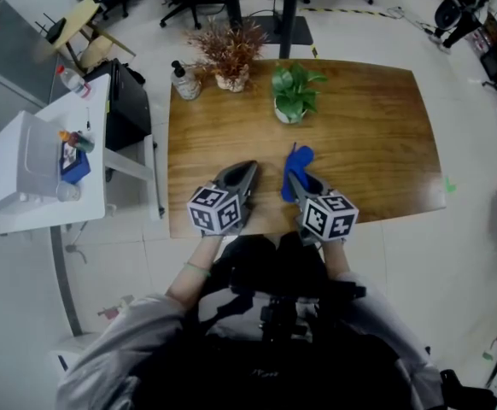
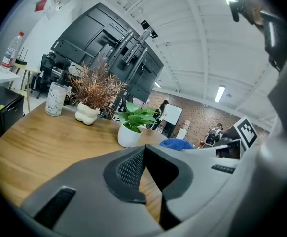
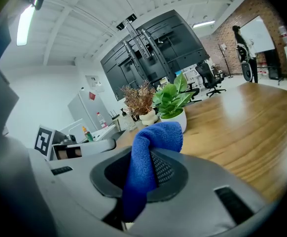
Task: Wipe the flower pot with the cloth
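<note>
So your right gripper (image 1: 295, 178) is clamped on the blue cloth (image 1: 301, 155), left gripper (image 1: 249, 169) closed on nothing, white flower pot (image 1: 289, 114) well apart up the table (image 1: 377, 135) (fits cloth either heading potward or back from wiping).

Bare table (image 1: 223, 139) up to flower pot (image 1: 289, 114)

The left forearm (image 1: 193, 273) and the right forearm (image 1: 337, 261) are reaching forward, holding the two grippers side by side and near each other. The left gripper (image 1: 248, 171) is pressing its jaws together on nothing. The right gripper (image 1: 293, 178) is clamping a blue cloth (image 1: 299, 159).
</note>
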Demonstrator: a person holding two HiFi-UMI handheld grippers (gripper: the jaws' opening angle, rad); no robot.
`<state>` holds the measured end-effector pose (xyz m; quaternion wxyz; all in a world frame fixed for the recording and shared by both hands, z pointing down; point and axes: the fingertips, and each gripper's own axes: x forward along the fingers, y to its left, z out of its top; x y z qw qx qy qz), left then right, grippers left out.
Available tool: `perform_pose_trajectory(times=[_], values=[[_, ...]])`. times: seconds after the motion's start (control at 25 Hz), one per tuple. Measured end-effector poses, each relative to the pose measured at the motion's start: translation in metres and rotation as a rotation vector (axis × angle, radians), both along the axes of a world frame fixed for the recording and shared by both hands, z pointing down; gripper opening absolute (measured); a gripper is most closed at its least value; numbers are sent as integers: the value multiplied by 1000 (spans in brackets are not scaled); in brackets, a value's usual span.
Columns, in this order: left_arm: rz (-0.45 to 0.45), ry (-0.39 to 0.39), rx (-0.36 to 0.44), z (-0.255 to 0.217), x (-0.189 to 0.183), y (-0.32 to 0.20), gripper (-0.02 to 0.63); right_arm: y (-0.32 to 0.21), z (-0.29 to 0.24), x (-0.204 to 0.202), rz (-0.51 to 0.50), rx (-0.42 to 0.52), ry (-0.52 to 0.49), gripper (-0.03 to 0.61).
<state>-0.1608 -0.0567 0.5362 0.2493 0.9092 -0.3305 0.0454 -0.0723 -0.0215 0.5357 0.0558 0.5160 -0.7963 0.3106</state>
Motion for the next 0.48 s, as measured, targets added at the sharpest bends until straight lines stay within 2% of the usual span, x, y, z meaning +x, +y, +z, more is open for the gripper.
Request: perform_pose_trajectory(times=[0.48], values=[[-25,-4,-18,7,-5,1,5,1,2,-2,-22,1,12,52]])
